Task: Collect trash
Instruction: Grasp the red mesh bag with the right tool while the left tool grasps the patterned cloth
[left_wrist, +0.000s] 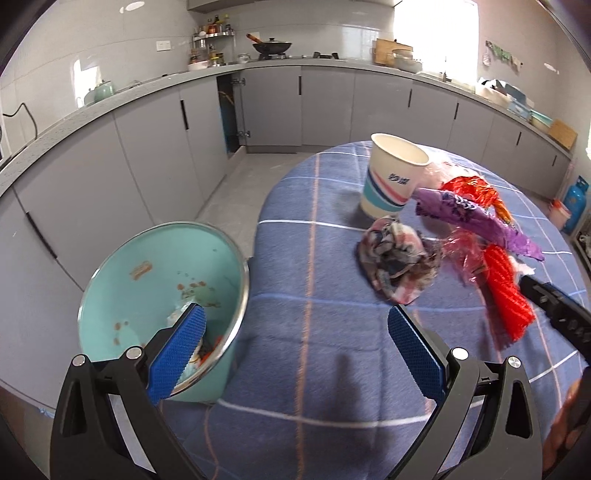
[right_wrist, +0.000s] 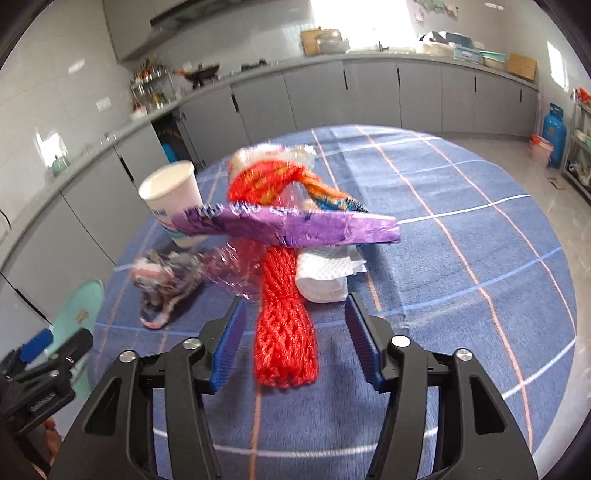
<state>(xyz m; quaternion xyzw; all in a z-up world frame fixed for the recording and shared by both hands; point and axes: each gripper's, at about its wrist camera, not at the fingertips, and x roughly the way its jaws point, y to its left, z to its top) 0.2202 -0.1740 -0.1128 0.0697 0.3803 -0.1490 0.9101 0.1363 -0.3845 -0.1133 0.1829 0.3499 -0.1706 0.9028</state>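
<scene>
A trash heap lies on the blue plaid tablecloth. It holds a red mesh net, a purple wrapper, a red-orange snack bag, a white tissue and clear film. My right gripper is open astride the net's near end, and its pads stand clear of the net. A paper cup and a crumpled wrapper sit left of the heap. My left gripper is open and holds nothing. Its left finger overlaps the rim of a teal bin with scraps inside.
The teal bin stands off the table's left edge over grey floor. Grey cabinets and a counter with a wok run along the far walls. A blue gas cylinder stands at the far right.
</scene>
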